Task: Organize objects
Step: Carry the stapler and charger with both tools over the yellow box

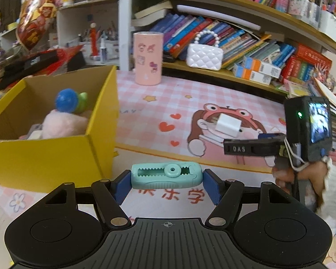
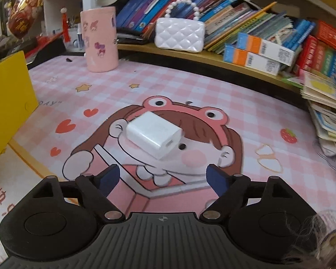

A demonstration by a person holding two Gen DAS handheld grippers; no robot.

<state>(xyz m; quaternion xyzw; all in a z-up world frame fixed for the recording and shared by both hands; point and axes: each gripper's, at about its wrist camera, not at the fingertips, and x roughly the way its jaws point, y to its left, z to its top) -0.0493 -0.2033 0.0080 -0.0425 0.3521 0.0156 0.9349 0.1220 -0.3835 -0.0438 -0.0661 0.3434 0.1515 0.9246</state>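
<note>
My left gripper (image 1: pixel 166 185) is shut on a teal correction tape (image 1: pixel 166 175), held crosswise between its blue pads just right of the yellow cardboard box (image 1: pixel 56 157). The box holds a pink plush (image 1: pixel 65 124) and a blue and green toy (image 1: pixel 70 99). A white charger cube (image 2: pixel 153 134) lies on the pink cartoon mat (image 2: pixel 212 89); it also shows in the left wrist view (image 1: pixel 228 125). My right gripper (image 2: pixel 162 179) is open and empty, a short way in front of the cube. The right gripper also shows in the left wrist view (image 1: pixel 239 149), beside the cube.
A pink cylinder tin (image 1: pixel 148 58) and a white quilted handbag (image 1: pixel 204 55) stand at the back by a low shelf of books (image 1: pixel 246 42). Stacked books (image 2: pixel 327 112) lie at the mat's right edge. Clutter lies behind the box at the left.
</note>
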